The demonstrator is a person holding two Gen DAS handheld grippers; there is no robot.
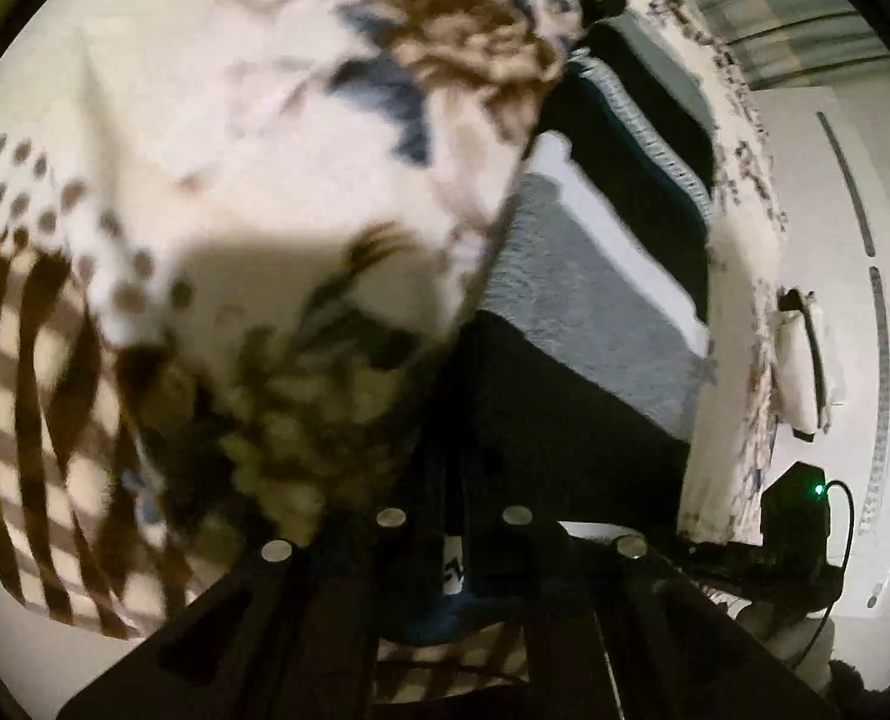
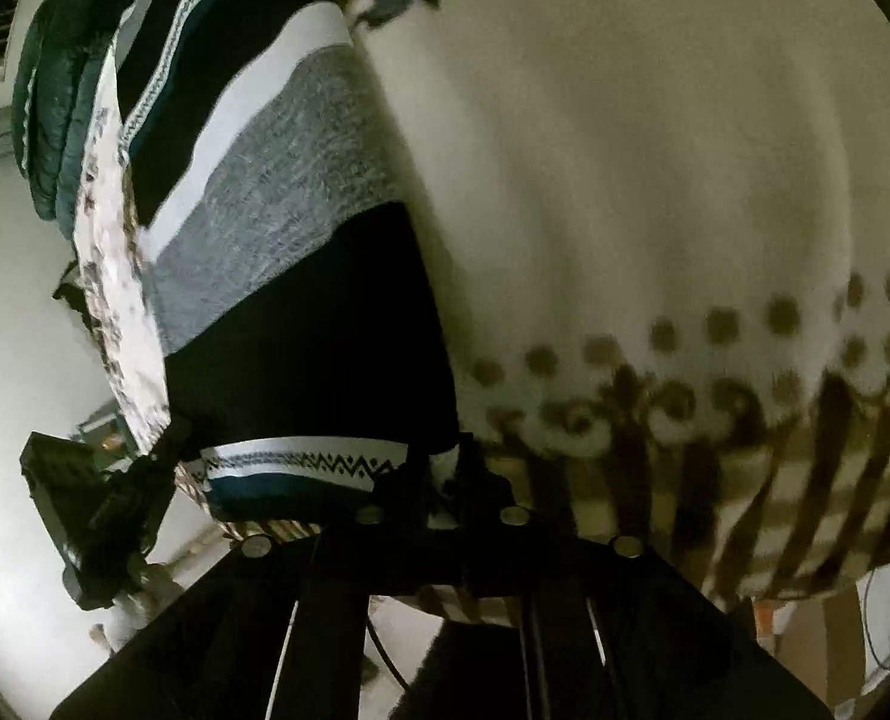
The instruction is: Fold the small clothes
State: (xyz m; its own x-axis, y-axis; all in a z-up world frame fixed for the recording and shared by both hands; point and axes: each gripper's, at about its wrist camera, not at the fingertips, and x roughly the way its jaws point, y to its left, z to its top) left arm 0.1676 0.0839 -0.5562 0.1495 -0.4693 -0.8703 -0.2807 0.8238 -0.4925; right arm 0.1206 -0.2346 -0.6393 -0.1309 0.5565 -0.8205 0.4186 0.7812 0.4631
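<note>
A small knitted garment with black, grey and white bands [image 1: 589,300] lies on a cream flowered blanket [image 1: 216,138]. In the left wrist view my left gripper [image 1: 454,546] is shut on the garment's dark lower edge, close to the lens. In the right wrist view the same garment [image 2: 288,240] runs up and left, with a zigzag-patterned white hem [image 2: 306,459] at the bottom. My right gripper [image 2: 445,498] is shut on the garment's corner beside that hem. Both views are blurred and the fingertips are partly hidden by cloth.
The blanket [image 2: 655,180] has brown dots and stripes [image 2: 805,480] near its edge. A dark green puffy jacket [image 2: 54,96] lies at the top left in the right wrist view. A black device with a green light and cable [image 1: 805,510] sits by a white wall.
</note>
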